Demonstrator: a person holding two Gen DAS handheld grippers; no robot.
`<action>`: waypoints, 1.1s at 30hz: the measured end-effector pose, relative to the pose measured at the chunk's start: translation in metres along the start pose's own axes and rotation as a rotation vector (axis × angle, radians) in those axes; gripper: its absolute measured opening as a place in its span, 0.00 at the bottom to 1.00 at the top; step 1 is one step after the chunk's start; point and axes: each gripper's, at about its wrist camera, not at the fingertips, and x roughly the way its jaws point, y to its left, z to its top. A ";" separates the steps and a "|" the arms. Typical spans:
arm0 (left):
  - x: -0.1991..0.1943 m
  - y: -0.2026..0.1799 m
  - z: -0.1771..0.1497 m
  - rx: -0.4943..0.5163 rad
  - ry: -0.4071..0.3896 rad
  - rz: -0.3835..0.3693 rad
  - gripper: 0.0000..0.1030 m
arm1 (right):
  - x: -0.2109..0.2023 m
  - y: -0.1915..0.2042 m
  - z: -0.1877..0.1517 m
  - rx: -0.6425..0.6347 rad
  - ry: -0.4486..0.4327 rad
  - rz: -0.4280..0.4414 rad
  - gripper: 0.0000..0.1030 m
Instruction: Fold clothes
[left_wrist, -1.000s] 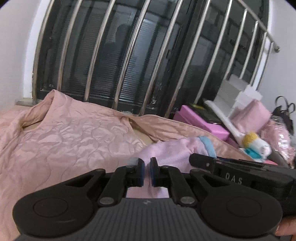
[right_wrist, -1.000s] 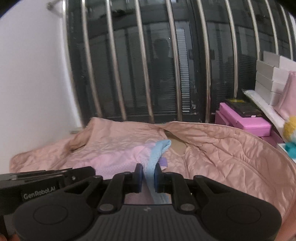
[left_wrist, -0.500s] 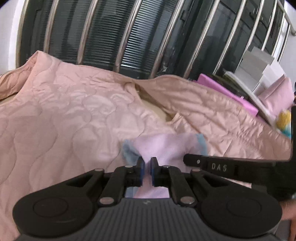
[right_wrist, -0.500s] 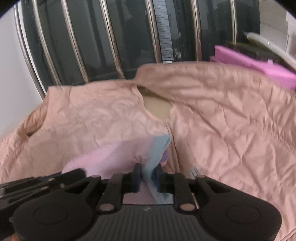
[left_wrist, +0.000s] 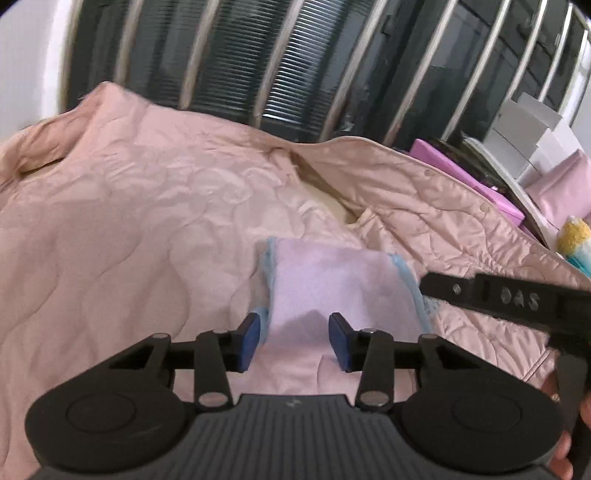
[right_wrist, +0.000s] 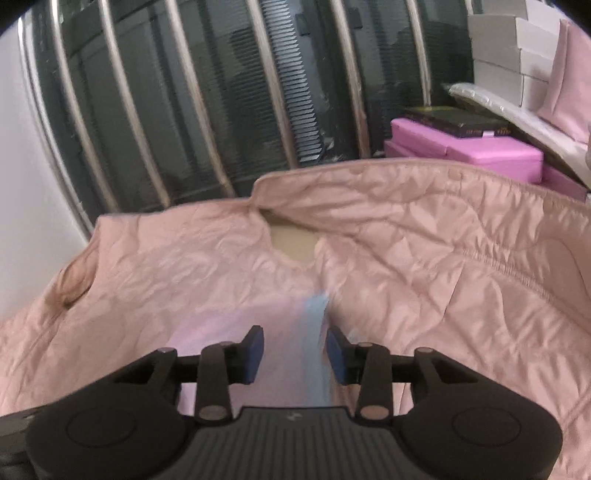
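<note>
A small light-pink garment with blue trim (left_wrist: 332, 280) lies folded on a spread pink quilted jacket (left_wrist: 147, 221). My left gripper (left_wrist: 294, 334) hangs just above the garment's near part, its jaws opening, the cloth under the gap and free of the pads. The other gripper's black body (left_wrist: 517, 299) shows at the right of the left wrist view. In the right wrist view my right gripper (right_wrist: 295, 349) is over the garment's blue edge (right_wrist: 314, 332), jaws opening, pads apart from the cloth. The quilted jacket (right_wrist: 443, 266) fills the surface beyond.
Behind the jacket runs a window with steel bars (right_wrist: 184, 110). At the right stand pink boxes (right_wrist: 480, 151), a dark book (right_wrist: 454, 122), white boxes (left_wrist: 524, 125), a pink pillow (left_wrist: 557, 192) and a yellow-and-blue plush toy (left_wrist: 576, 240).
Both grippers, earlier shut on the garment's blue-trimmed corners, came down toward the jacket and spread their jaws. The garment now lies laid down on the jacket.
</note>
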 end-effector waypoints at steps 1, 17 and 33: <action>-0.010 0.000 -0.005 -0.002 -0.004 0.008 0.39 | -0.010 0.003 -0.006 -0.013 -0.001 0.001 0.34; -0.194 0.021 -0.105 0.129 -0.048 0.185 0.73 | -0.172 0.056 -0.116 -0.125 -0.050 0.047 0.52; -0.222 0.077 -0.194 0.117 -0.045 0.290 1.00 | -0.179 0.065 -0.228 -0.155 -0.021 -0.037 0.83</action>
